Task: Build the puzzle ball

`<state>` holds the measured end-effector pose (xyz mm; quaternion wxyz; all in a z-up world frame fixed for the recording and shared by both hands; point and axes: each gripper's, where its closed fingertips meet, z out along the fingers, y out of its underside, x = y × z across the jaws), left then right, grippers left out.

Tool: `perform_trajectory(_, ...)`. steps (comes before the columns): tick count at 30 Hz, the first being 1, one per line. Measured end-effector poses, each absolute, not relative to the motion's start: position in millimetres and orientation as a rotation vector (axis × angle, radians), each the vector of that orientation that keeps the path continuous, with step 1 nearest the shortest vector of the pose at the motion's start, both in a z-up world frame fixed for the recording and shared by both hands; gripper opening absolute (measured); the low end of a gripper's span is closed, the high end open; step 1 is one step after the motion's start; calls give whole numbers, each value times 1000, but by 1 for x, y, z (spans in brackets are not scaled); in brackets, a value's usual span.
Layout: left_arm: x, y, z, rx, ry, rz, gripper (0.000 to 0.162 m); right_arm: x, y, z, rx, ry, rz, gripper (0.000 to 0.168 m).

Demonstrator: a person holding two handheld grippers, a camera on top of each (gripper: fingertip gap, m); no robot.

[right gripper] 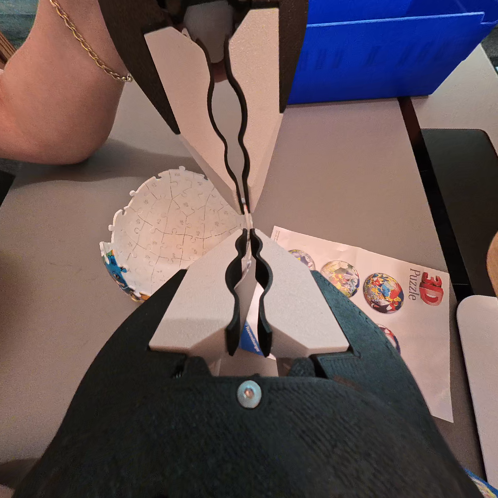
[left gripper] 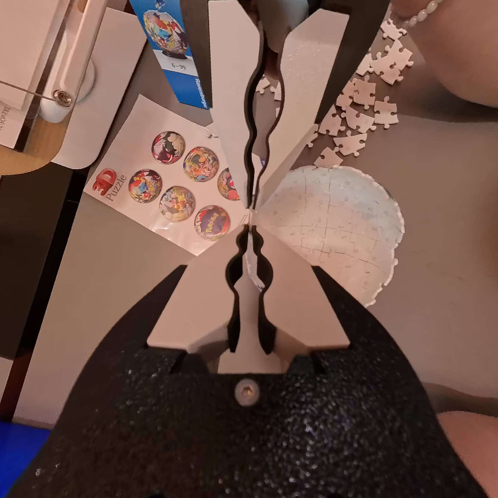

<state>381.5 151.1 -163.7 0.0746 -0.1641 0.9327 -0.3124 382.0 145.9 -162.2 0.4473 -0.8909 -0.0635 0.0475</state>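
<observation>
On the grey table [right gripper: 336,167], my two claws meet tip to tip at the half-built white puzzle-ball shell's [right gripper: 167,229] rim; printed paper leaflet [right gripper: 377,310] beside it, loose white puzzle pieces [left gripper: 358,107] beyond.

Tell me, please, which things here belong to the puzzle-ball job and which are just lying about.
For the job: half-built ball, loose pieces, picture leaflet, puzzle box, left tool, right tool.
Lying about: blue bin, white stand.

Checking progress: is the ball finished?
No, the ball is only an open half shell, with loose pieces lying on the table.
</observation>
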Motion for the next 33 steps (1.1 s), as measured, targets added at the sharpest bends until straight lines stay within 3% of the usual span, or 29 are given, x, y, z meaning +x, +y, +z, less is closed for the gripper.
perform_trajectory(7, 385, 154, -167, -559, 2804, -965, 0, 385, 148, -165, -2217, -172, 63, 1)
perform_trajectory(10, 386, 155, -164, -568, 2792, -999, 0, 403, 153, -158, -2177, -159, -116, 46)
perform_trajectory(13, 388, 158, -163, -617, 2778, -1029, 0, 408, 155, -156, -2216, -215, -130, 46)
perform_trajectory(15, 389, 159, -164, -661, 2777, -1048, 0, 415, 162, -149, -2218, -172, -112, 93)
perform_trajectory(18, 391, 160, -163, -718, 2766, -1082, 0, 404, 167, -146, -2245, -152, 126, 83)
perform_trajectory(20, 391, 160, -162, -735, 2765, -1108, 0, 404, 163, -153, -2289, -221, 140, 89)
perform_trajectory(22, 391, 160, -162, -738, 2763, -1118, 0, 404, 155, -165, -2367, -245, 133, 85)
perform_trajectory(27, 391, 157, -165, -732, 2780, -1130, 0, 392, 155, -159, -2356, -253, 193, 33)
perform_trajectory(33, 389, 154, -167, -712, 2791, -1119, 0, 392, 152, -171, -2468, -285, 231, 19)
